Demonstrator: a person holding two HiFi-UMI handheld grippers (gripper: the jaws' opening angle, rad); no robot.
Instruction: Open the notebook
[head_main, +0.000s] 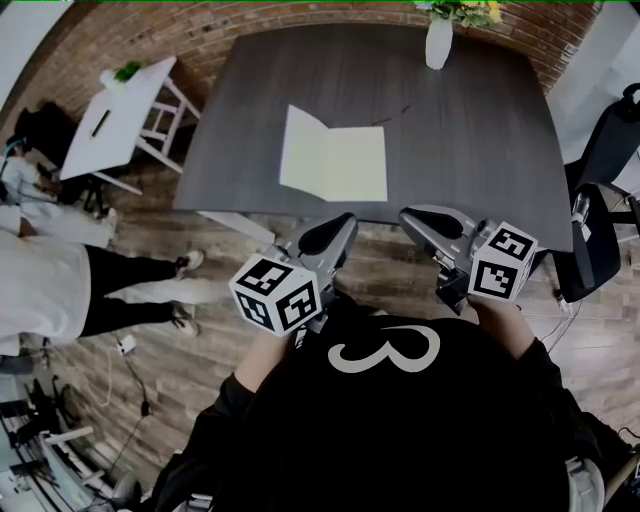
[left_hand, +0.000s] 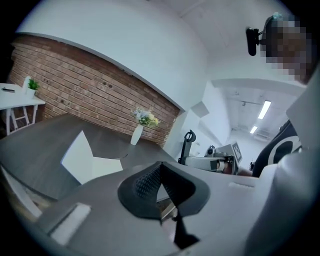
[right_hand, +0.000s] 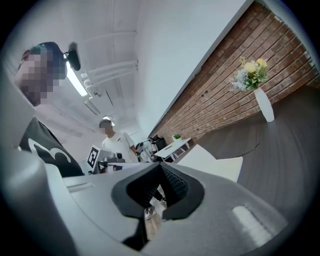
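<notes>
Two in view. The left hand-held gripper (head_main: 343, 222), lower centre, has its jaws pressed together with nothing between them. The right hand-held gripper (head_main: 410, 216), just beside it, is likewise closed and empty. One notebook (head_main: 333, 155) lies open on the table (head_main: 480, 140), upper centre, touched by neither. One white vase (head_main: 438, 42) stands at the top edge.

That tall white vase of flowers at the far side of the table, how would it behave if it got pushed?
The tall, narrow white vase would probably tip rather than slide: it is slim, with yellow flowers on top. It looks smooth and hard, perhaps ceramic, so likely slippery to grip and breakable if it fell.
</notes>
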